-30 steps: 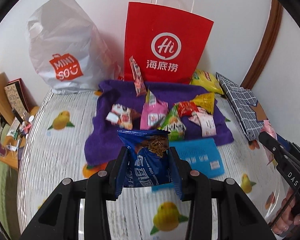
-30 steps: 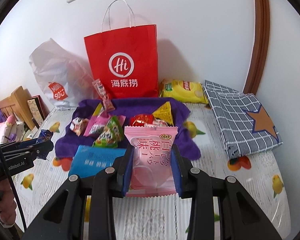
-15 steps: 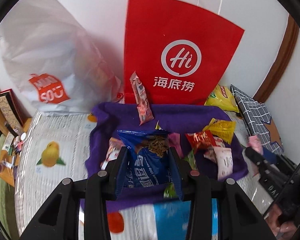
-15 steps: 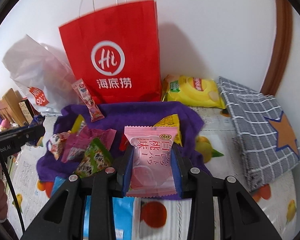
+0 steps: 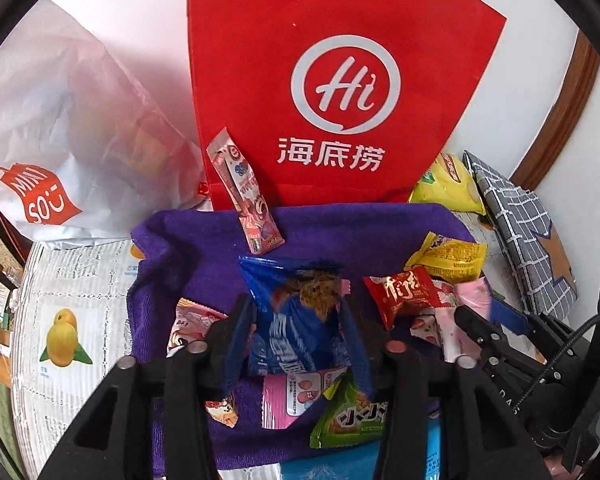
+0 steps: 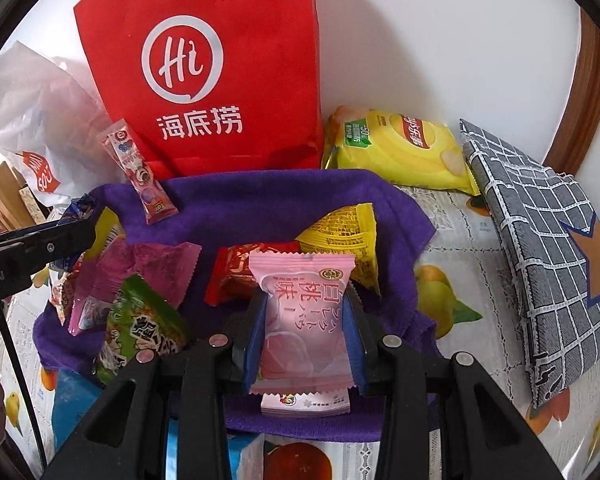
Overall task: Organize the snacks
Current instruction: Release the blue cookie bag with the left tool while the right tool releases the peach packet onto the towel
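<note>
Red paper bag [image 5: 332, 92] reads "Hi" in a white ring w/ 海底捞 below; white plastic bag [image 5: 60, 128] beside it carries an orange MINISO tag; yellow chip bag [image 6: 400, 152] at the wall shows a green "-50%" badge. Pink packet [image 6: 304, 320] reads 白桃味; green packet [image 5: 352, 420] has bold cartoon lettering; red packet [image 5: 404, 292] has gold script I can't read. Left gripper [image 5: 300, 340] has the blue snack bag [image 5: 296, 320] between its pads, right gripper [image 6: 306, 340] has the pink packet; both jaws have just been opening, and the pads seem to stand just off each packet, tho contact can't be ruled out. Vs a sec ago, both grippers are much closer to the red bag, now over the purple towel [image 5: 340, 232] instead of the tablecloth in front of it; the other packets lie as they did. The long pink stick pack [image 5: 244, 196] leans on the red bag. Fruit-print tablecloth [image 5: 68, 288] covers the table, grey checked cloth [image 6: 540, 248] at right, white wall w/ brown wood trim [image 5: 560, 108] behind.
</note>
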Available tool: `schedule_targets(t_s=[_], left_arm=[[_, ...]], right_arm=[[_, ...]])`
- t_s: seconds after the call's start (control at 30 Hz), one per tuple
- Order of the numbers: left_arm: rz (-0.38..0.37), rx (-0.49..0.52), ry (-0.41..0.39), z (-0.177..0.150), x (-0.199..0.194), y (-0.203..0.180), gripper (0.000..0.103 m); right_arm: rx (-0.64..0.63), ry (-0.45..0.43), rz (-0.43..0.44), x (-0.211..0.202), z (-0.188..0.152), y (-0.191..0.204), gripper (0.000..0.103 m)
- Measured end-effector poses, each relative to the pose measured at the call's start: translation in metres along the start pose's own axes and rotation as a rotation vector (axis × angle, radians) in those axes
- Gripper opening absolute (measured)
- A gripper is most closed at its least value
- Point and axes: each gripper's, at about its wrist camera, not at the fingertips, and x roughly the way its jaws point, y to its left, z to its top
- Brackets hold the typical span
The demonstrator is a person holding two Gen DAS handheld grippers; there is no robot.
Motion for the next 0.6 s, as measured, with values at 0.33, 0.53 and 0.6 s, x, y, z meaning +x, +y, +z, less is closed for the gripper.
schedule_targets(t_s=[0.33, 0.53, 0.6], left_arm=[[0.027, 0.006, -0.054, -0.025, -0.059, -0.004, 0.07], [0.029, -0.012, -0.079, -0.063, -0.108, -0.004, 0.075], [0.026, -0.018, -0.093, -0.079, -0.125, -0.004, 0.078]], right_arm=[[0.016, -0.084, -0.015, -0.07, -0.008, 0.004, 0.069], [0.043, -0.138, -0.034, -0.133, -0.032, 0.005, 0.083], [0.052, -0.147, -0.044, -0.151, -0.044, 0.004, 0.085]])
